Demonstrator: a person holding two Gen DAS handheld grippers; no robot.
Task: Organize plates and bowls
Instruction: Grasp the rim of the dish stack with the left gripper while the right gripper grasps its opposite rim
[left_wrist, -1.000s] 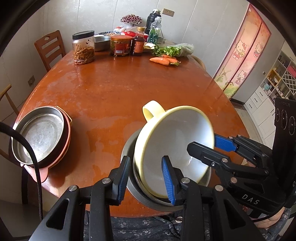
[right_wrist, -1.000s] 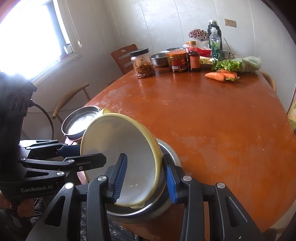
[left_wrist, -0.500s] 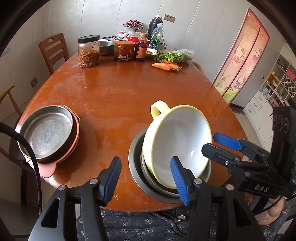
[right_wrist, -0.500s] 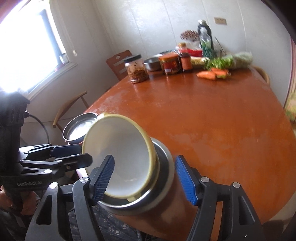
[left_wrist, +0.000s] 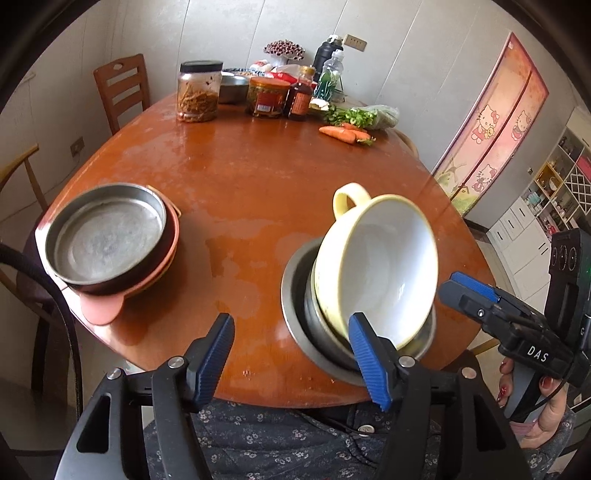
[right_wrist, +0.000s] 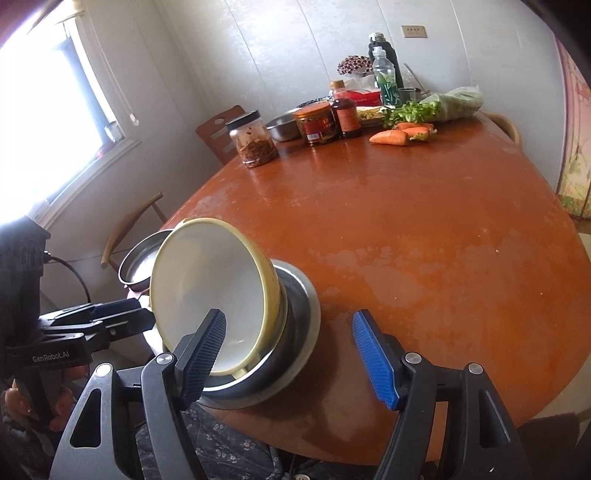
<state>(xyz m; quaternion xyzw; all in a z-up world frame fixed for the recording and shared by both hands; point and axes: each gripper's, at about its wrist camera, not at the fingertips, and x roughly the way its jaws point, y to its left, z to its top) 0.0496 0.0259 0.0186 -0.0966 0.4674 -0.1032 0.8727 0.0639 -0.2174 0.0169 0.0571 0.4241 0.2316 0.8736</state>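
Note:
A yellow bowl with a handle (left_wrist: 380, 273) leans tilted inside a steel bowl (left_wrist: 295, 295) near the table's front edge; both show in the right wrist view, the yellow bowl (right_wrist: 210, 291) and the steel bowl (right_wrist: 299, 325). My left gripper (left_wrist: 295, 354) is open and empty, just in front of the stack. My right gripper (right_wrist: 291, 354) is open and empty, beside the stack; it shows in the left wrist view (left_wrist: 469, 291). A steel pan (left_wrist: 107, 232) sits on a pink dish (left_wrist: 101, 308) at the left.
Jars (left_wrist: 197, 92), bottles (left_wrist: 301, 96), a steel bowl (left_wrist: 232, 86), greens (left_wrist: 362, 116) and carrots (left_wrist: 343, 133) crowd the far end of the round brown table (left_wrist: 251, 177). Wooden chairs (left_wrist: 120, 88) stand at the left. A cabinet (left_wrist: 491, 122) is at the right.
Both grippers let go of the yellow bowl, opened wide and drew back toward the table's front edge. The bowl stays leaning in the steel bowl.

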